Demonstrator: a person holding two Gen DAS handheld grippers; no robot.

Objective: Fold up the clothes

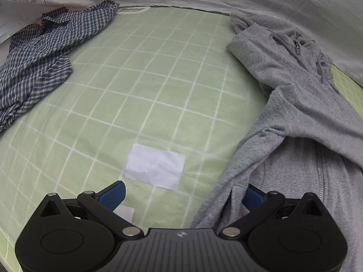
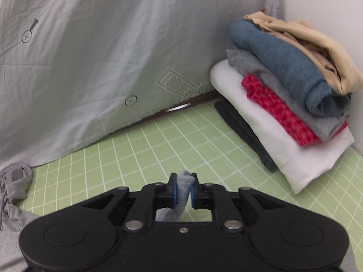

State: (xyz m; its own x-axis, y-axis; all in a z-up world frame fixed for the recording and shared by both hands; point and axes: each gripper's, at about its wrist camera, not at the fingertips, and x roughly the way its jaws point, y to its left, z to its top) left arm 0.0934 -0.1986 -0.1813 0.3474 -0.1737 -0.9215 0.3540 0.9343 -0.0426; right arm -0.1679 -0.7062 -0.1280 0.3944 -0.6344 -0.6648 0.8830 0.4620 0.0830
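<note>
A grey zip hoodie [image 1: 295,113] lies crumpled on the right of the green checked sheet [image 1: 147,79]. My left gripper [image 1: 183,196] is open wide just above the sheet. A fold of the hoodie's edge drapes over its right fingertip [image 1: 253,198], and its left fingertip [image 1: 113,195] is bare. In the right wrist view my right gripper [image 2: 183,188] is shut on a bunched piece of grey hoodie fabric [image 2: 181,195]. More of the hoodie [image 2: 13,181] trails at the lower left of that view.
A crumpled blue checked shirt [image 1: 40,56] lies at the far left. A white paper patch [image 1: 155,165] sits on the sheet ahead of my left gripper. A stack of folded clothes [image 2: 283,95] stands at the right by the wall. A white backdrop cloth [image 2: 90,68] hangs behind.
</note>
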